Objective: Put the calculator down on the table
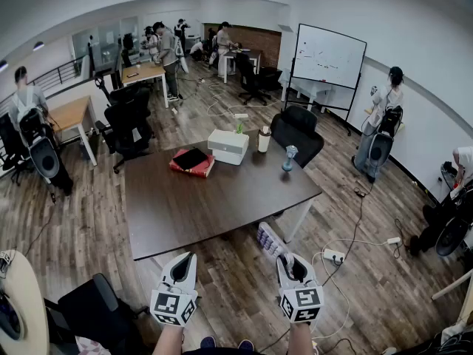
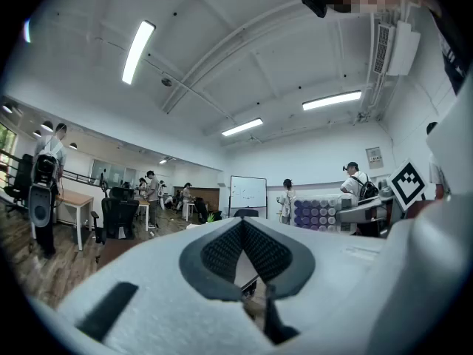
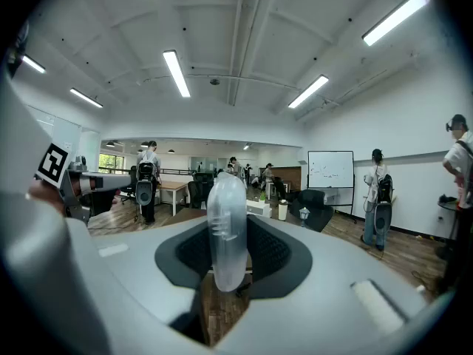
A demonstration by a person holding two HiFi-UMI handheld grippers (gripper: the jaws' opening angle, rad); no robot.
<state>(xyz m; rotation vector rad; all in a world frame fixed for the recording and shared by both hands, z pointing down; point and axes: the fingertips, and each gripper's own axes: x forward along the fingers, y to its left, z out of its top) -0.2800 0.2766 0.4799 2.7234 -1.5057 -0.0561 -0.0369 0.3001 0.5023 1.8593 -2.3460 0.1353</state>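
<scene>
In the head view a white calculator (image 1: pixel 270 239) with purple keys sticks forward out of my right gripper (image 1: pixel 285 260), which is shut on its near end. It hangs in the air just off the near right edge of the dark brown table (image 1: pixel 192 202). The right gripper view shows the calculator (image 3: pixel 225 231) edge-on, clamped between the black pads. To the left, my left gripper (image 1: pixel 185 259) is held level with its jaws shut and nothing between them. In the left gripper view the calculator (image 2: pixel 324 213) appears at the right, beyond the closed pads (image 2: pixel 222 251).
A red book (image 1: pixel 194 163) with a black item on it, a white box (image 1: pixel 228 146), a cup (image 1: pixel 264 139) and a blue glass (image 1: pixel 289 157) stand along the table's far side. Black office chairs (image 1: pixel 298 133) ring the table. Cables and a power strip (image 1: pixel 334 255) lie on the floor at the right.
</scene>
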